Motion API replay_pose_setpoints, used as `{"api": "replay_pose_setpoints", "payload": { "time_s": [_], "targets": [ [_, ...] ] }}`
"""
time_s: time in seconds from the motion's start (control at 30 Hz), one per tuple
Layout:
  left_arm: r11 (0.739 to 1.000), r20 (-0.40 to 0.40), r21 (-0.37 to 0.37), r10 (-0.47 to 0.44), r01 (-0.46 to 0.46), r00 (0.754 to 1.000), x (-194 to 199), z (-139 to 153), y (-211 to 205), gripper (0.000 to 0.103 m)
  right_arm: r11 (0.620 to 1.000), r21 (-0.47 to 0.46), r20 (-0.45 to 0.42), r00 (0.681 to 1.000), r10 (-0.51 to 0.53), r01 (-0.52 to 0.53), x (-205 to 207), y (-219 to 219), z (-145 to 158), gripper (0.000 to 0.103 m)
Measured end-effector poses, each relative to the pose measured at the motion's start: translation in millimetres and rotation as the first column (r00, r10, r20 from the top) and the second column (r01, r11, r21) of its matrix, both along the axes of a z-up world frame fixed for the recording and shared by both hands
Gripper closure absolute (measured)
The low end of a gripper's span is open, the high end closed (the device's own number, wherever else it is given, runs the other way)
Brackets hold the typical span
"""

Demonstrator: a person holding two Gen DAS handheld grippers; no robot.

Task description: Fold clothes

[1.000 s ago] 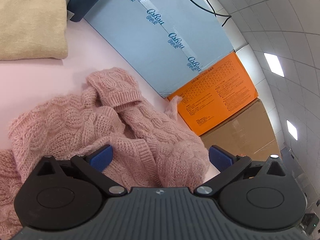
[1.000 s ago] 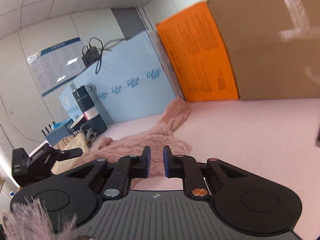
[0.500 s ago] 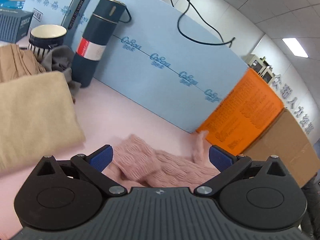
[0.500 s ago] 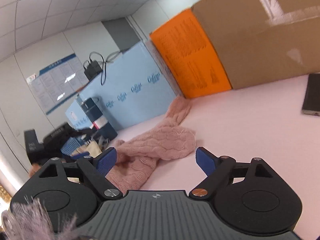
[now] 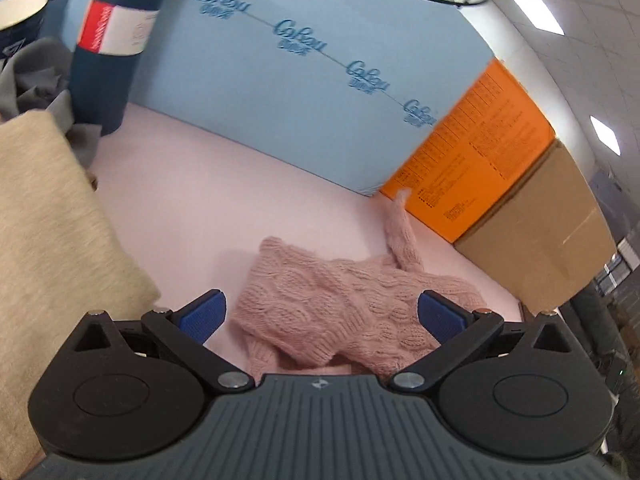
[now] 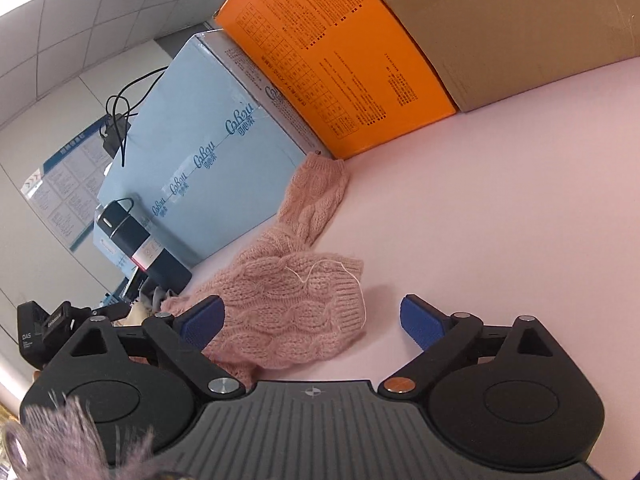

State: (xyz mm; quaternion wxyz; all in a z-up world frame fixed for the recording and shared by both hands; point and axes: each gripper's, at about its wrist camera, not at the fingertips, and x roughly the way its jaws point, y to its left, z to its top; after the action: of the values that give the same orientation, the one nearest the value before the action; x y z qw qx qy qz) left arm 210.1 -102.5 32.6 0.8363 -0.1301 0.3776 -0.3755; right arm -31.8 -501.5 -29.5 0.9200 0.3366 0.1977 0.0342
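A pink cable-knit sweater lies bunched on the pale pink table, one sleeve reaching toward the orange box. It also shows in the right wrist view, with a loose white thread on it and a sleeve cuff by the boxes. My left gripper is open and empty, its blue pads either side of the sweater's near edge. My right gripper is open and empty just over the sweater's near fold. A folded beige garment lies at the left.
A light blue box, an orange box and a brown carton line the table's back edge. A dark blue flask, a cup and grey cloth stand at the far left.
My right gripper was shut one second ago and has opened wide, then tilted down over the sweater. My left gripper stayed open and pulled back from above the sweater to a low view.
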Motion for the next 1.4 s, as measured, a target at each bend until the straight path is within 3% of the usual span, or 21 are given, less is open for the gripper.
{"api": "replay_pose_setpoints", "payload": {
  "time_s": [0.1, 0.2, 0.27, 0.3, 0.33, 0.37, 0.53, 0.73, 0.9, 1.03, 1.2, 1.33, 1.37, 1.4],
  "targets": [
    [0.995, 0.066, 0.091, -0.04, 0.034, 0.997, -12, 11, -24, 0.0, 1.0, -0.024, 0.002, 1.0, 0.002, -0.002, 13, 3, 1, 0.001],
    [0.967, 0.068, 0.255, -0.031, 0.012, 0.997, -10, 10, -53, 0.002, 0.999, -0.039, 0.002, 1.0, 0.024, -0.024, 30, 7, 0, 0.0],
    [0.936, 0.068, 0.351, -0.043, 0.017, 0.997, -6, 6, -68, 0.037, 0.997, -0.051, -0.01, 0.998, 0.057, -0.058, 39, 8, 1, 0.002],
    [0.91, 0.081, 0.414, -0.05, 0.012, 0.995, -7, 4, -75, 0.074, 0.996, -0.058, -0.019, 0.997, 0.07, -0.071, 41, 9, 1, 0.024],
    [0.89, 0.104, 0.456, -0.052, -0.001, 0.993, -10, 5, -80, 0.086, 0.995, -0.037, -0.032, 0.995, 0.093, -0.094, 42, 8, -1, 0.049],
    [0.877, 0.136, 0.48, -0.063, -0.01, 0.989, -15, 8, -82, 0.087, 0.993, 0.003, -0.052, 0.992, 0.116, -0.116, 42, 7, -5, 0.095],
    [0.901, 0.244, 0.434, -0.114, -0.003, 0.963, -41, 37, -76, 0.092, 0.994, 0.023, -0.008, 0.994, 0.108, -0.108, 10, 5, 2, 0.094],
    [0.945, 0.305, 0.318, -0.182, 0.08, 0.935, -78, 83, -91, 0.092, 0.992, 0.033, 0.127, 0.985, 0.118, -0.123, -55, 3, 39, 0.094],
    [0.944, 0.348, 0.263, -0.285, 0.198, 0.893, -127, 117, -124, 0.092, 0.995, -0.019, 0.192, 0.977, 0.095, -0.093, -126, -2, 68, 0.094],
    [0.911, 0.363, 0.249, -0.404, 0.33, 0.84, -174, 136, -173, 0.092, 0.998, -0.053, 0.221, 0.974, 0.053, -0.043, -192, -9, 77, 0.094],
    [0.826, 0.369, 0.25, -0.564, 0.505, 0.739, -243, 140, -243, 0.092, 0.995, -0.05, 0.212, 0.974, -0.076, 0.088, -274, -25, 69, 0.094],
    [0.75, 0.311, 0.264, -0.661, 0.606, 0.683, -285, 127, -297, 0.088, 0.975, -0.001, 0.158, 0.963, -0.22, 0.223, -322, -40, 45, 0.093],
    [0.733, 0.291, 0.26, -0.681, 0.629, 0.672, -293, 124, -304, 0.086, 0.963, 0.004, 0.134, 0.954, -0.268, 0.27, -331, -43, 38, 0.086],
    [0.72, 0.27, 0.261, -0.694, 0.643, 0.667, -299, 121, -311, 0.071, 0.948, -0.012, 0.104, 0.943, -0.316, 0.319, -339, -45, 33, 0.063]
  ]
}}
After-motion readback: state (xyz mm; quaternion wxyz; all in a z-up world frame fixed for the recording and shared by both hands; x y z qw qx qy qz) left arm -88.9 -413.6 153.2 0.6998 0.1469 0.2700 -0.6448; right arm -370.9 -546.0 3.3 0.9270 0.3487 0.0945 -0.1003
